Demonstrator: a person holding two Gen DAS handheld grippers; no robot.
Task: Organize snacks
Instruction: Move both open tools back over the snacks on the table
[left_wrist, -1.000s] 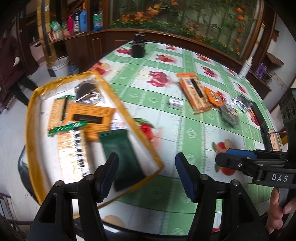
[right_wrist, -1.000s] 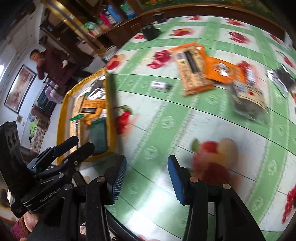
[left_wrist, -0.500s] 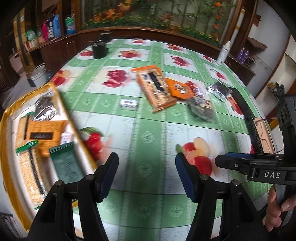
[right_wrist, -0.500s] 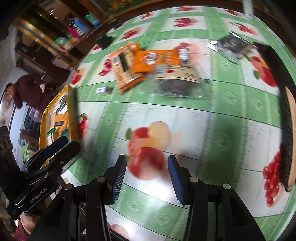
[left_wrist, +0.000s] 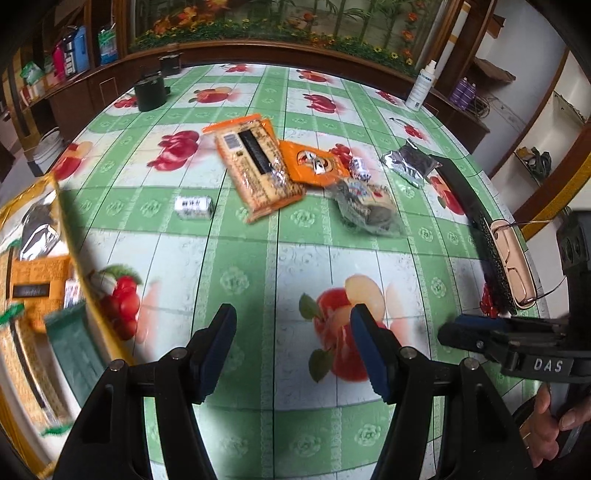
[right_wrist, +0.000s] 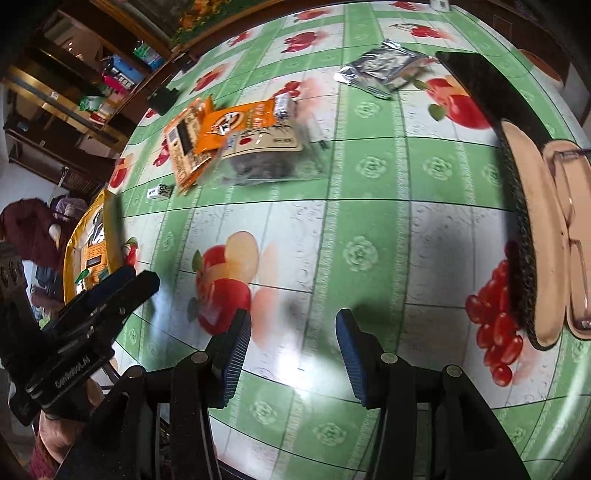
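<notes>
Crinkly foil pouch (left_wrist: 409, 163) beside flat orange packet (left_wrist: 313, 165), glossy tablecloth (left_wrist: 303, 258).

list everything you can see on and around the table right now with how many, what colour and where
tray: one, yellow rim, table's left edge, holding several snack packs
long cracker pack: one, orange with a black stripe, table centre
flat packet: one, orange, overlapping the cracker pack's right side
clear bag: one, dark contents, right of the orange packet
foil pouch: one, silver, further right
small wrapped snack: one, white, left of the cracker pack
glasses case: one, open, beige inside, right edge, with glasses in it
dark pot: one, far left corner
spray bottle: one, white, far right edge
tablecloth: one, green and white with fruit prints
left claw: open, empty
right claw: open, empty
</notes>
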